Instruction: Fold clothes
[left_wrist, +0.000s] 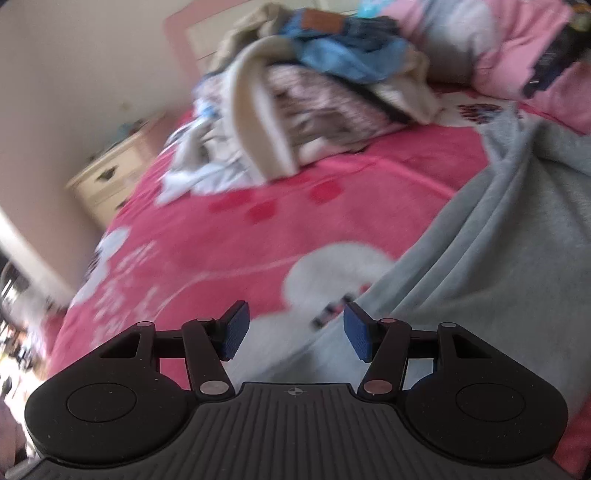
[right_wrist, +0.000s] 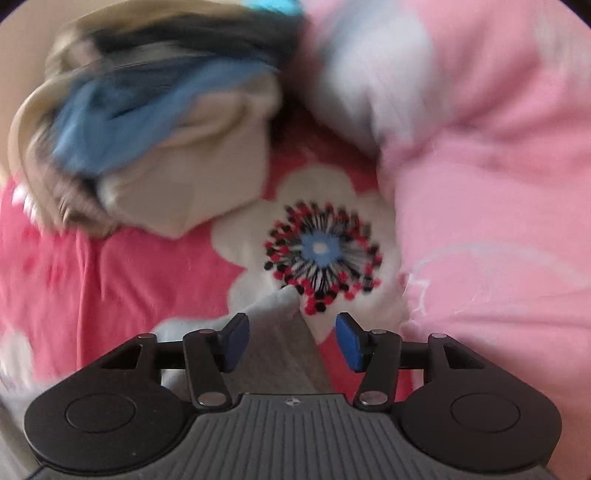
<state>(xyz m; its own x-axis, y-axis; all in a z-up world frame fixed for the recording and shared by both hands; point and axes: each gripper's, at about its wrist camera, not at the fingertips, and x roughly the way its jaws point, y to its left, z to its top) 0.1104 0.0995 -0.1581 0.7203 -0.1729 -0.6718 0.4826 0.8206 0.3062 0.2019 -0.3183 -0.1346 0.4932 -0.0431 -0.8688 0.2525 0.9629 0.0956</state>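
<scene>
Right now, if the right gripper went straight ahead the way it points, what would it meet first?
Probably the tip of the grey fabric garment lying between the open right gripper fingers, with the pink floral bedspread and its white flower just past it. Blur makes depth uncertain.

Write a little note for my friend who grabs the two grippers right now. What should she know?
Left gripper: open, holding nothing, above the edge of the grey garment.
Right gripper: open; a grey corner lies between its fingers, not pinched.
The grey garment is spread on the pink flowered blanket. The unfolded clothes pile sits further back, beside the pink pillow.
Done: nothing visibly folded.
Left: the grey piece, then probably the pile.
</scene>
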